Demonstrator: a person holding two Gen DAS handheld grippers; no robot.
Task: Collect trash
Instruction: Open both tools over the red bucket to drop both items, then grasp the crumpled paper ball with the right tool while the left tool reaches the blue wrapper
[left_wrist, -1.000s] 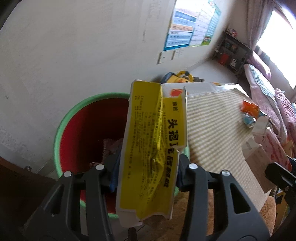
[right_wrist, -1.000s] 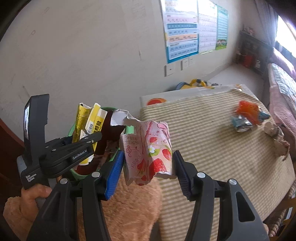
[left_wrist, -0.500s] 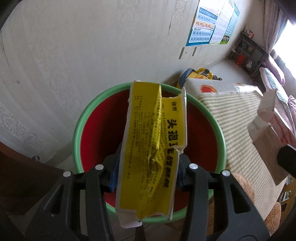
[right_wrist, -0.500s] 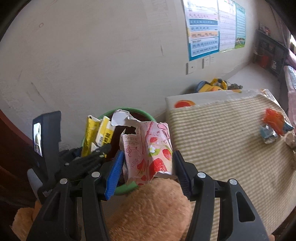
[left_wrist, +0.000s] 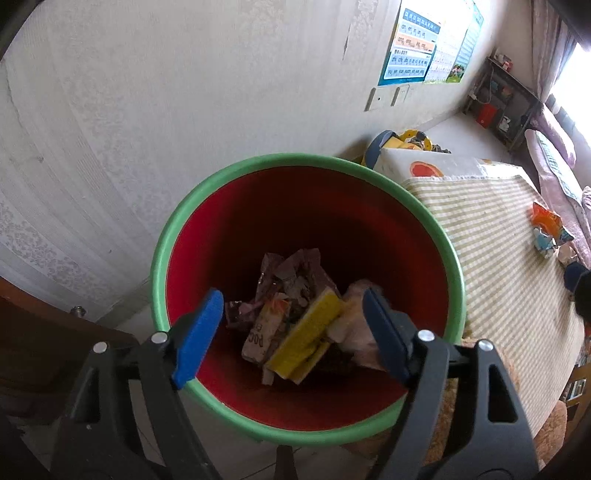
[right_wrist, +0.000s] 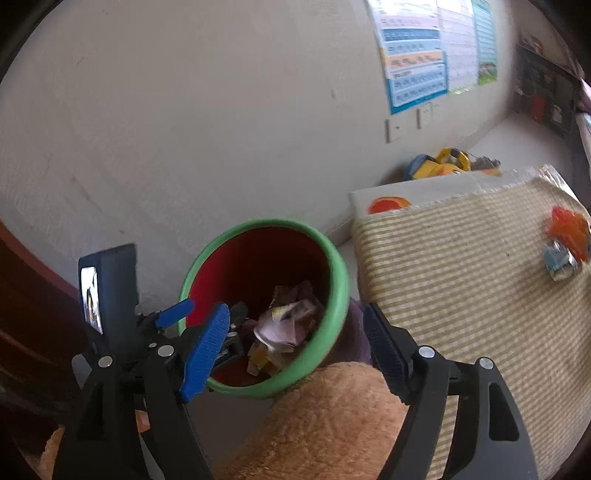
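- Trash: a yellow flattened carton (left_wrist: 304, 338) and a pale pink crumpled carton (right_wrist: 284, 325) lie inside the bin (left_wrist: 173, 236), on a heap of dark, creased wrappers at its bottom.
- Bin: round, smooth plastic, red inside with a green rolled rim; its near rim is cut off behind the gripper fingers in both views.
- Left gripper (left_wrist: 293, 334): above the bin mouth, blue ribbed pads spread wide, jaws just opened; nothing is held, and the yellow carton lies below the gap, touching neither pad.
- Right gripper (right_wrist: 297, 339): at the bin's near rim, jaws just opened and wide apart, empty; the pink carton lies in the bin beyond the gap. This view is blurred, so print on the carton cannot be read.
- Beside the bin: a striped woven mat (right_wrist: 461, 280), with an orange wrapper (right_wrist: 567, 230) and a blue foil scrap (right_wrist: 557, 258) well apart from the bin.
- A fuzzy tan sleeve (right_wrist: 332, 417) crosses the foreground.
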